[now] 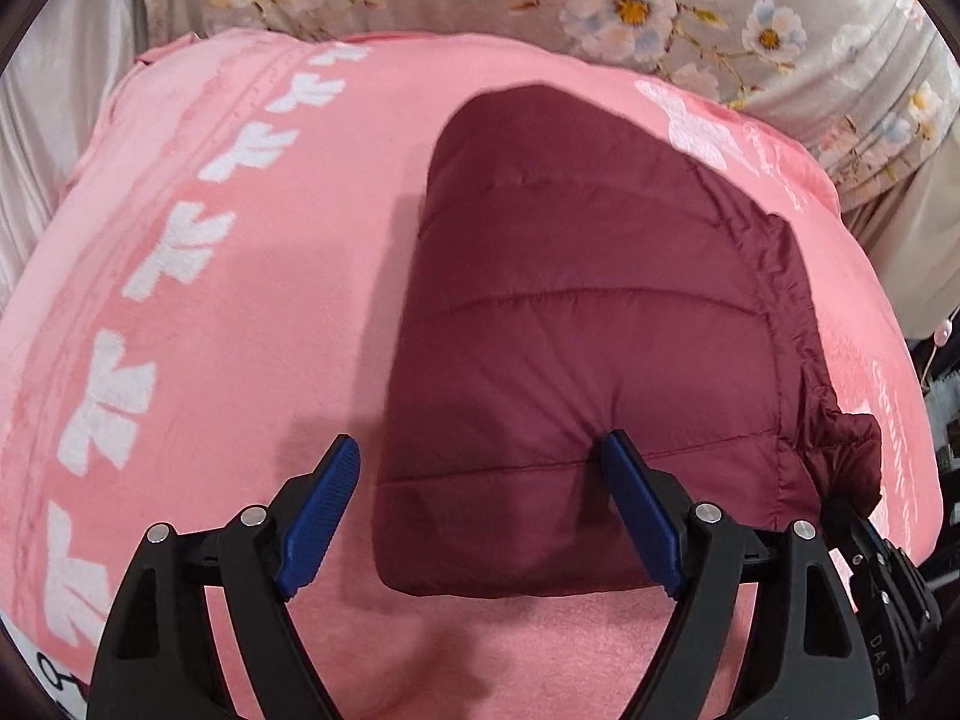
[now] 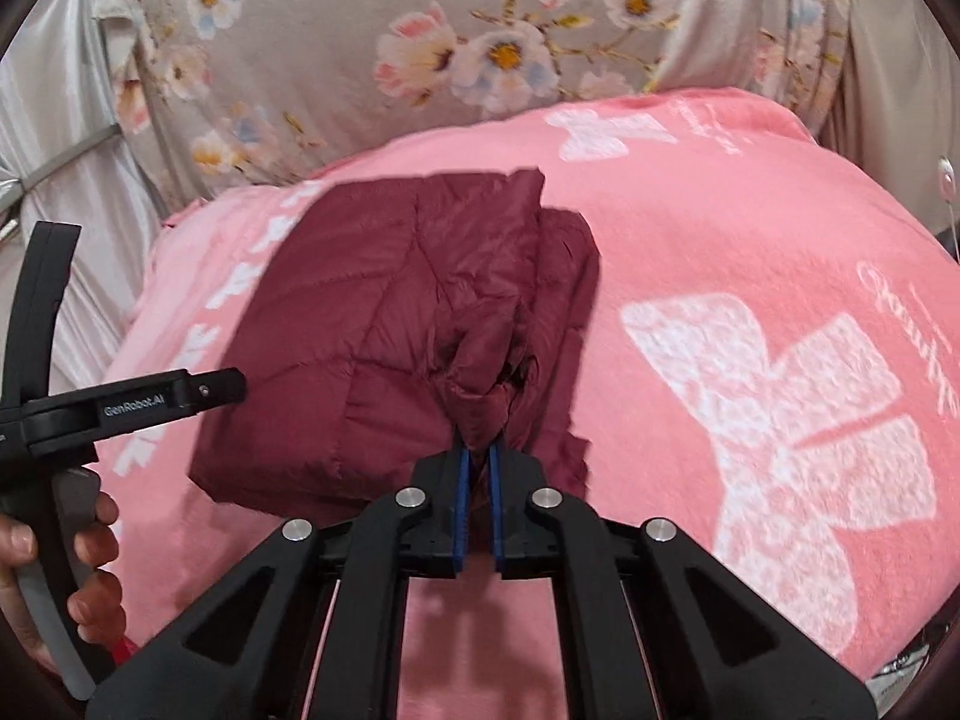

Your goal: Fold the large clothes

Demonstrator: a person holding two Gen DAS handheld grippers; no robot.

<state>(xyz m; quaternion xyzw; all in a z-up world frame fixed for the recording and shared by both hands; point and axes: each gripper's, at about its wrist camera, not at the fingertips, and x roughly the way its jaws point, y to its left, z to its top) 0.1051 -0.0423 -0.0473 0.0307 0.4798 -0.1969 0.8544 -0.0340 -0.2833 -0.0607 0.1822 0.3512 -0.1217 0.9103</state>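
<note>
The maroon quilted puffer jacket point(image 1: 570, 324) lies folded into a compact bundle on a pink fleece blanket with white bow prints point(image 1: 198, 312), directly ahead of both grippers. In the right wrist view the same jacket point(image 2: 384, 324) sits just beyond the fingertips and to their left, with the blanket point(image 2: 750, 300) spreading wide to the right. Behind the blanket, farthest from the grippers, hangs a grey floral-print cloth point(image 2: 336, 60).

The left gripper point(image 1: 483, 507) has its jaws spread wide: one blue pad rests on the jacket's near edge, the other stands clear over the blanket to the left, and neither squeezes the fabric. The right gripper point(image 2: 478, 468) is closed, its blue pads pinching a bunched fold of the jacket's gathered edge right at the tips. At the left border of the right wrist view, a person's hand point(image 2: 72, 564) grips the other tool's handle.
</note>
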